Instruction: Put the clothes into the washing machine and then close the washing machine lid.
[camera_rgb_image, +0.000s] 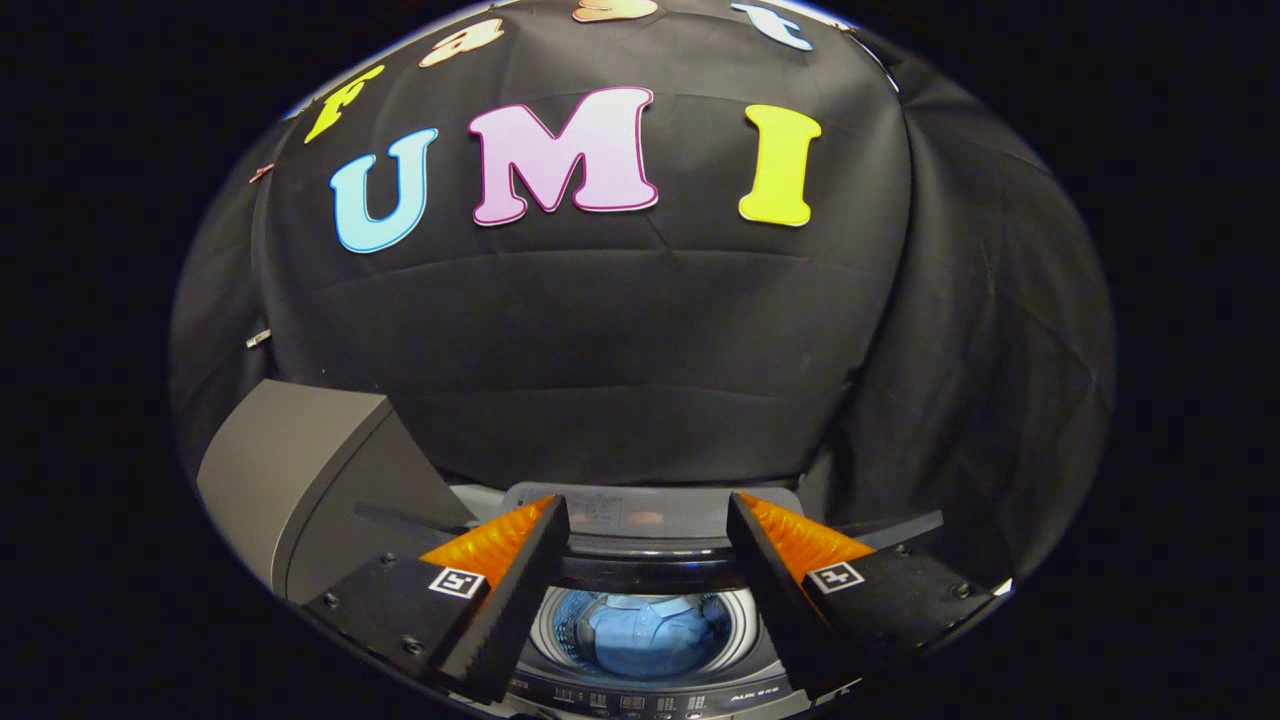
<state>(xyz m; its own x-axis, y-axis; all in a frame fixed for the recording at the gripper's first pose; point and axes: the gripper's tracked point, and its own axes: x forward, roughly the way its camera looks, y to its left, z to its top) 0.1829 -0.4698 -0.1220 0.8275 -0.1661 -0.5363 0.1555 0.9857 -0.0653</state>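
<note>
While shirt (645, 640) lies in drum, tongs (648, 520) hover spread above.

- The gripper (648, 520) hangs above the washer (650, 690), its fingers (520, 580) spread wide, with nothing between them but the view down.
- The drum (645, 630) lies below, between the fingers, open at the top.
- A shirt (650, 640) lies inside the drum.
- The control panel (640, 703) sits on the washer's near edge, before the drum.
- The lid (640, 515) stands behind the drum.
- A box (300, 480) stands left of the washer, beside the left finger.
- The wall (620, 330) rises behind the washer and box.
</note>
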